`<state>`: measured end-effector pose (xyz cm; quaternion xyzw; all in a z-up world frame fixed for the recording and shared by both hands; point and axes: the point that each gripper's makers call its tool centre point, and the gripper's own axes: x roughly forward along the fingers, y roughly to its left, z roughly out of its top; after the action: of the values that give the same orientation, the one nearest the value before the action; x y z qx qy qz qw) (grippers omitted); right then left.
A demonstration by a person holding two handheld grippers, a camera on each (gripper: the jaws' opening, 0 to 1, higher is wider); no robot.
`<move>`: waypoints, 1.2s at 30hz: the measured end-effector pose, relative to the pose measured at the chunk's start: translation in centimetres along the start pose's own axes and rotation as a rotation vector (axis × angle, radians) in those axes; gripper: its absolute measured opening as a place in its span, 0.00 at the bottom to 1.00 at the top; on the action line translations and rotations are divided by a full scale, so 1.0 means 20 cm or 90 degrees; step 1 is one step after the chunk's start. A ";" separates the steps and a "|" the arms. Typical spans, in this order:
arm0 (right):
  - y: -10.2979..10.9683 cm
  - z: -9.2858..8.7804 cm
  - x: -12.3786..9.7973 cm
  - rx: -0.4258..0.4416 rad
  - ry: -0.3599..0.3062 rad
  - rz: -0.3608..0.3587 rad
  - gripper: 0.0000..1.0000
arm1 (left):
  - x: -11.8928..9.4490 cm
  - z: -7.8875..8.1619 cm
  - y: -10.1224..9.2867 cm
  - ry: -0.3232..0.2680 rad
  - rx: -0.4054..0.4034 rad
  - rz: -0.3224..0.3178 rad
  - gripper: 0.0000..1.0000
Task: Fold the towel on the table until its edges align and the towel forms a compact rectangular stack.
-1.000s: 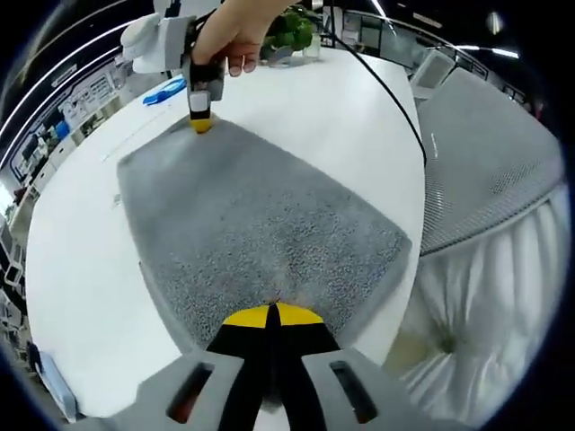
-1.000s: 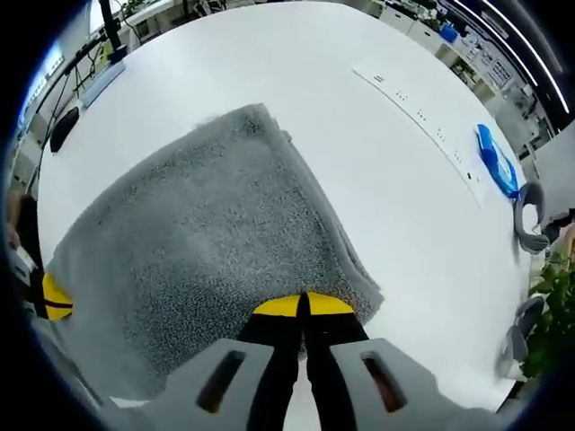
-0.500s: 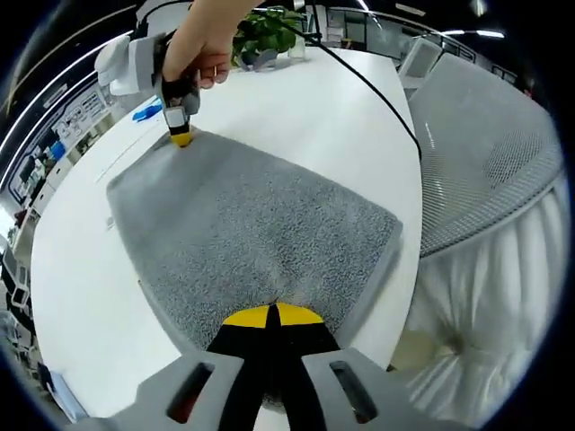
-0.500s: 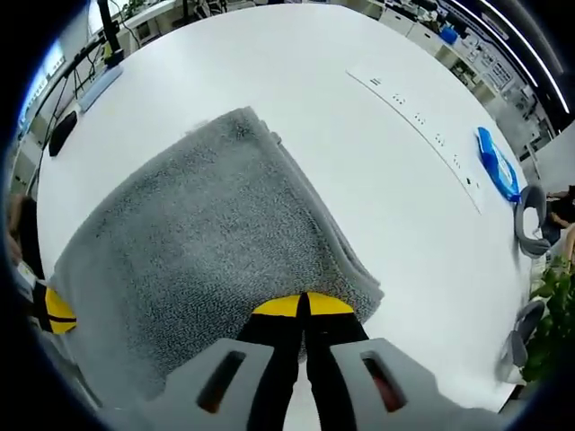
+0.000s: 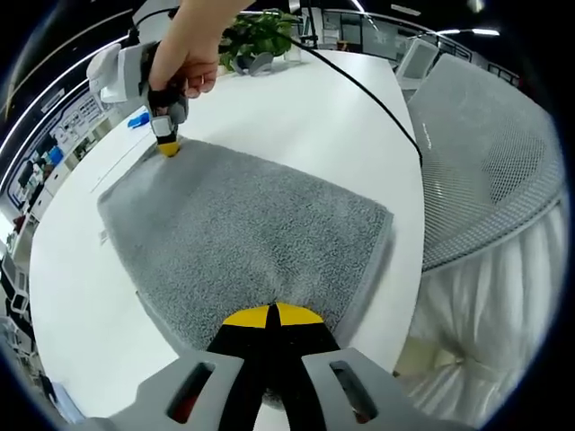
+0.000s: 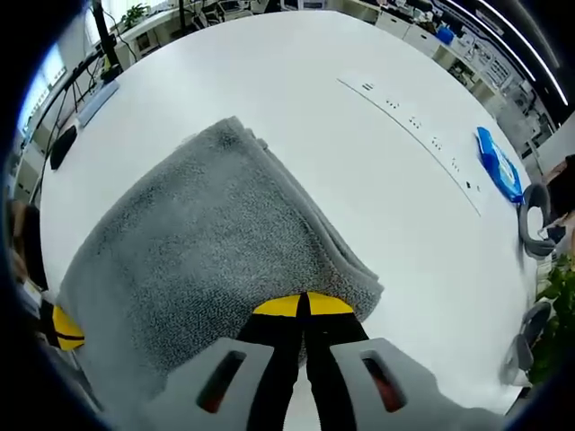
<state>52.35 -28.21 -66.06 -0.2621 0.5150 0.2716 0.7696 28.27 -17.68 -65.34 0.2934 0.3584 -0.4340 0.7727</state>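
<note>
Grey terry towel [image 5: 243, 238] lies folded on the white round table [image 5: 296, 117]. Left gripper [image 5: 272, 314] and right gripper [image 6: 304, 305], yellow-tipped jaws closed, each pinch a towel corner, apparently slightly lifted.

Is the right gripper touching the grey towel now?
Touching. In the left gripper view the right gripper pinches the far corner of the towel, its yellow jaws closed on the cloth.

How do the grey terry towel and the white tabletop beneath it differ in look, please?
The grey terry towel is fuzzy, speckled and layered at its edges; the white tabletop is smooth, plain and glossy. The towel is a small rectangle, the tabletop extends well past it on several sides. Both lie flat.
</note>
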 end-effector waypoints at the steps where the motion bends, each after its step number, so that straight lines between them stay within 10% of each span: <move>1: 0.00 0.00 0.00 -0.001 0.000 -0.001 0.00 | 0.00 0.01 0.00 -0.001 0.001 0.000 0.01; 36: -0.12 0.12 0.00 -0.047 -0.020 -0.019 0.00 | 0.09 0.10 0.11 0.003 -0.005 0.010 0.00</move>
<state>55.54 -28.21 -65.01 -0.2936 0.4882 0.2830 0.7716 31.51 -19.09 -65.37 0.2944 0.3596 -0.4257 0.7764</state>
